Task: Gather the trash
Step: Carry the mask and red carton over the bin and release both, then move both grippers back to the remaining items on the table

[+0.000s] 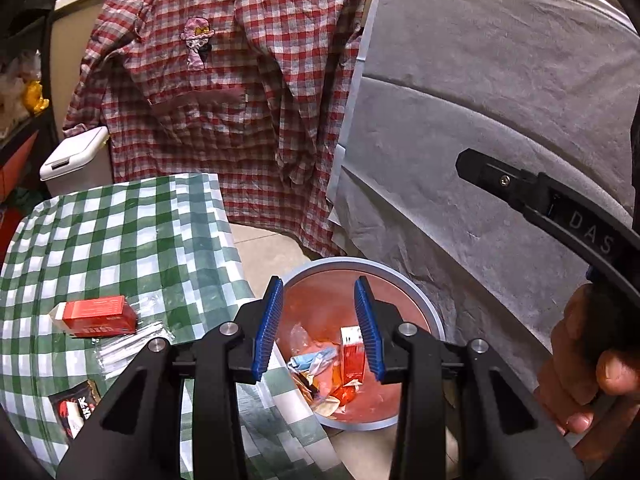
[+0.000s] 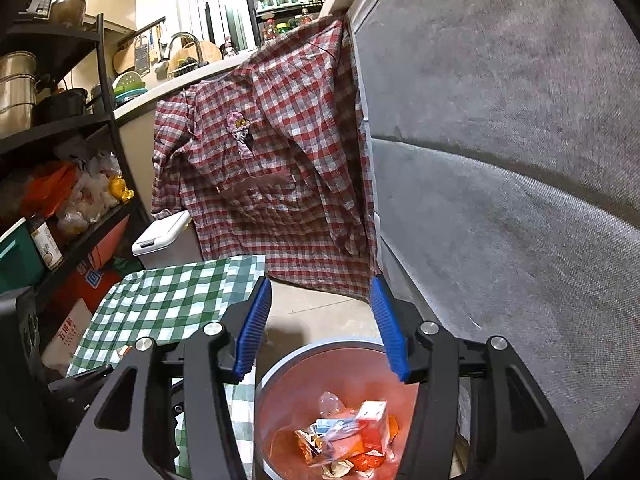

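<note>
bin (image 2: 280, 372): near rim cut by frame bottom
packet (image 1: 76, 404): print unreadable, half behind gripper
shelf bags (image 2: 80, 196): contents indistinct
</note>
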### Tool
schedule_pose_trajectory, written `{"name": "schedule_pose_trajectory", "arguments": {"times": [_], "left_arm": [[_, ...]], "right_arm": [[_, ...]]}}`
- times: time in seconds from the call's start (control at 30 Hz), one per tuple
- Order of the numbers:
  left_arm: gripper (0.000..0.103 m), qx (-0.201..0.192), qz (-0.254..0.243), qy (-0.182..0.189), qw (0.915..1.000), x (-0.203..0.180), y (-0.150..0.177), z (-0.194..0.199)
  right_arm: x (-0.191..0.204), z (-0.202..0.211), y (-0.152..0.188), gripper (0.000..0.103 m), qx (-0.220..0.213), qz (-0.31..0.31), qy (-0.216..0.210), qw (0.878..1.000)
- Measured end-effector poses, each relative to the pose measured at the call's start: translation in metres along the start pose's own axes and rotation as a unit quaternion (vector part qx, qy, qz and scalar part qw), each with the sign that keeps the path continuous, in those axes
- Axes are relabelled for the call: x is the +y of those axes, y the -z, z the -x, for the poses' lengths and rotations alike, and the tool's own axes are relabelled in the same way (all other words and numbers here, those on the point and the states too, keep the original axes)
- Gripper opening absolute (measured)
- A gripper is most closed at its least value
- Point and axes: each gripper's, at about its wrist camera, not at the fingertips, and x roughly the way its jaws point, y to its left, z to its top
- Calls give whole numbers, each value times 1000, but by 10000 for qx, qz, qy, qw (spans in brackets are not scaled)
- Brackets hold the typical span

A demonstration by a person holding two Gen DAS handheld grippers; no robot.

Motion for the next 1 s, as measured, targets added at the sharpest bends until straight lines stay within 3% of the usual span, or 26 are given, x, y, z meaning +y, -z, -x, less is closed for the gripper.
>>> {"name": "schedule_pose_trajectory", "arguments": {"times": [0.37,0.57,0.87,1.0], "left_arm": [[30,-230,76,-87,9997,24,-2,31],[24,-373,153,-215,9990,51,-1,52],[23,-621,380,-654,9952,117,6,94],[22,-810,562,-910,9910,156,3,121]], "right_arm": [[20,8,4,50,-44,199,-123,9997],[38,15,7,27,-69,315,-329,9989],[67,21,11,9,-28,367,-769,9964],[84,23,12,5,-14,492,-998,9938]]}}
